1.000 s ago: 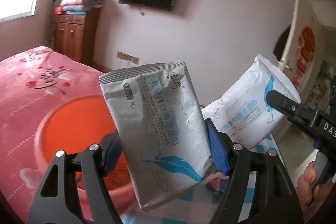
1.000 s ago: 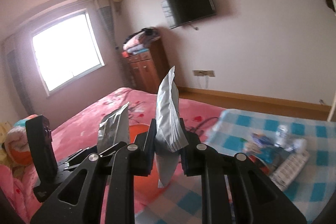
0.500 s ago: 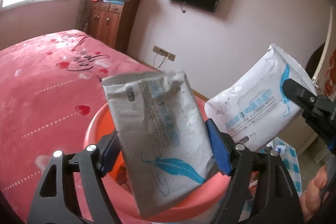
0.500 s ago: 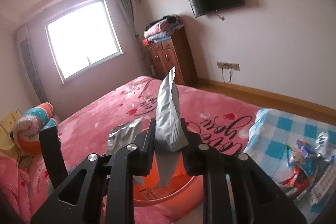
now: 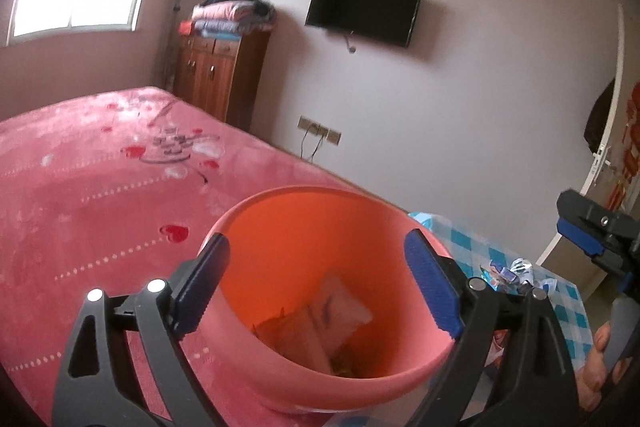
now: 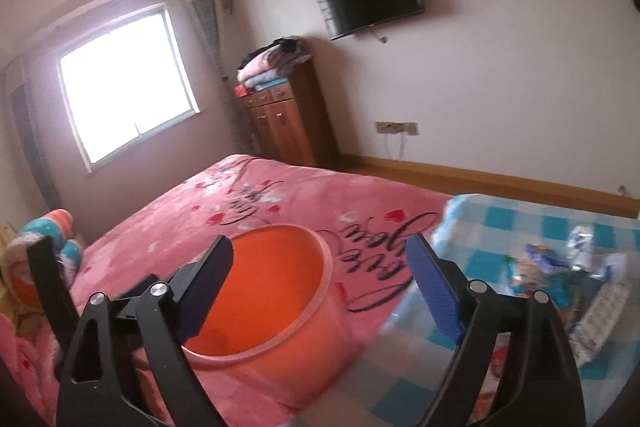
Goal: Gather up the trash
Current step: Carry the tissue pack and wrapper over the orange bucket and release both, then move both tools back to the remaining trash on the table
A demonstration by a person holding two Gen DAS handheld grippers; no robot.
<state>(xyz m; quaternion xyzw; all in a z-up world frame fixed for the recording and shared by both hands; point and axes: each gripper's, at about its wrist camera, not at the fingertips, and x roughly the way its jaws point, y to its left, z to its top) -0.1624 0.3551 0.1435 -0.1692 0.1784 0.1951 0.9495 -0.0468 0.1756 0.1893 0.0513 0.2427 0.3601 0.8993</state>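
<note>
The orange bucket (image 5: 248, 205) stands on the pink bed, right under my left gripper (image 5: 316, 243). Its jaws are opening wide with nothing between them. Several flat packets (image 5: 340, 303) lie at the bucket's bottom. In the right wrist view the bucket (image 6: 304, 359) sits just ahead and slightly left of my right gripper (image 6: 320, 243), whose jaws are also opening and hold nothing. The right gripper's blue-padded finger (image 5: 580, 235) shows at the left wrist view's right edge. One black finger of the left gripper (image 6: 44, 279) shows at the right wrist view's left edge.
A pink blanket (image 5: 100, 187) covers the bed around the bucket. To the right, a blue checkered cloth (image 6: 520, 223) carries several wrappers (image 6: 536, 271). A person's hand (image 5: 600, 347) grips the right tool. A wooden cabinet (image 5: 216, 75) stands by the far wall.
Both grippers have opened and let go of their wipe packets, which are gone from between the jaws. Both have moved closer over the bucket.
</note>
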